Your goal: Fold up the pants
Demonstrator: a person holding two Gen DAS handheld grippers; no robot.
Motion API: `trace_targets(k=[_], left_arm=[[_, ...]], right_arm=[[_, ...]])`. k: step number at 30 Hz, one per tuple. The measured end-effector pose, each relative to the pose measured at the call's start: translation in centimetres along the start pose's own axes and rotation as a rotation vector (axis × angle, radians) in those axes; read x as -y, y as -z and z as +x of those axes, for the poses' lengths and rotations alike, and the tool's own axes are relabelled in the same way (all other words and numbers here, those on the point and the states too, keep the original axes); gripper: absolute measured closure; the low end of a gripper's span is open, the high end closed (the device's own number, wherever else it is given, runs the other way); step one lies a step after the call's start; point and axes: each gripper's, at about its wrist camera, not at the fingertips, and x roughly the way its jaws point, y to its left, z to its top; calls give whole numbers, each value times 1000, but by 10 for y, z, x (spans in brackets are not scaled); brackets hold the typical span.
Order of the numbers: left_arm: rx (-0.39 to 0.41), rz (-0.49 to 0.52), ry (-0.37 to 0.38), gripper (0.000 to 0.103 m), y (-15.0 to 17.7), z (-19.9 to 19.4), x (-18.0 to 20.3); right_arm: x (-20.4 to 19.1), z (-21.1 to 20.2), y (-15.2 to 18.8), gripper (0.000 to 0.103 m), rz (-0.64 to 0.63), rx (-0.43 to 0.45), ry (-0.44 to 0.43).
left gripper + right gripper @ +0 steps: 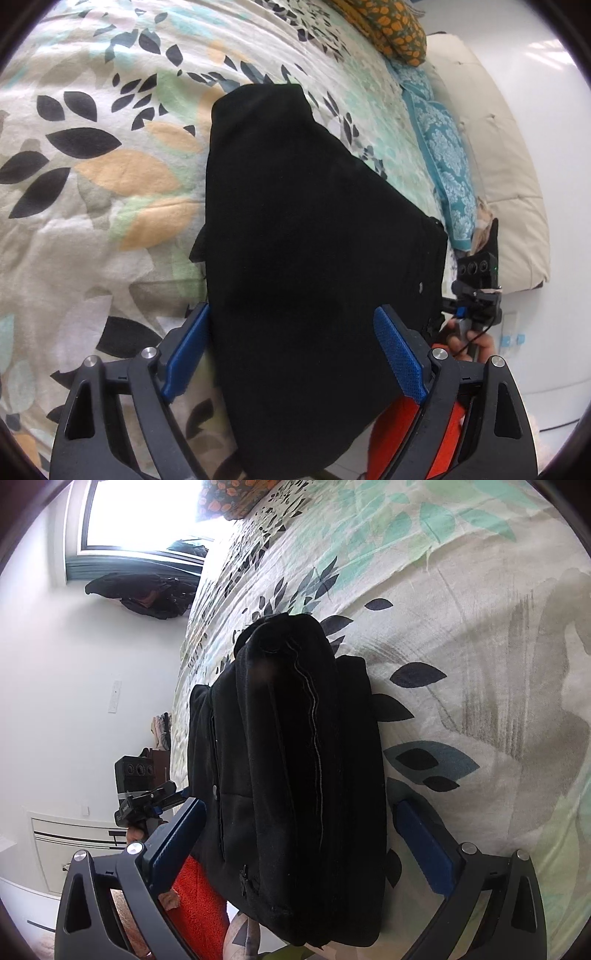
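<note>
Black pants (303, 236), folded into a thick bundle, flat on leaf-print bedspread (110, 177).

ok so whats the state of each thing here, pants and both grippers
pants: folded into a bundle, lying on the bedspread
left gripper: open, pants between its fingers, not clamped
right gripper: open, straddling the pants

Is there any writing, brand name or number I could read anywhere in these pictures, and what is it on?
None can be read.
black pants: no label or print shows.
leaf-print bedspread: pattern only, no words.
left gripper and right gripper: no markings legible.
wall plate: too small to tell.
</note>
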Motion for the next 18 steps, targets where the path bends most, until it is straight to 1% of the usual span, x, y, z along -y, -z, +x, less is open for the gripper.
trace_targets(k=[1,2,4,6,7,8,9,10,11,14,16,18], left_arm=[[-8,-4,-9,14,2,5,0],[0,10,-40,14,4,9,5],[1,53,-102,14,4,14,19],[4,57,-136,17,6,14,23],[18,45,-143,37,6,10,21],[27,26,-147,49,7,6,18],[35,1,-109,66,7,0,14],[43,-16,-69,81,8,-6,12],[53,-20,-53,83,9,-12,14],[98,36,-45,86,11,-33,36],[126,47,-18,86,9,-47,50],[159,59,-13,86,5,-63,59]], right_arm=[[1,0,0,1,6,-6,-17],[1,3,0,1,7,-16,-23],[2,10,-1,0,-1,-30,17],[-4,17,-4,0,-16,-32,50],[-8,18,-5,6,-26,-30,63],[-11,18,-5,26,-38,-22,66],[-13,17,-5,36,-49,-22,82],[-15,16,-2,52,-66,-26,110],[-17,13,0,57,-79,-24,101],[-36,1,5,66,-137,13,87],[-54,-9,6,68,-172,41,73],[-73,-17,6,69,-203,67,47]])
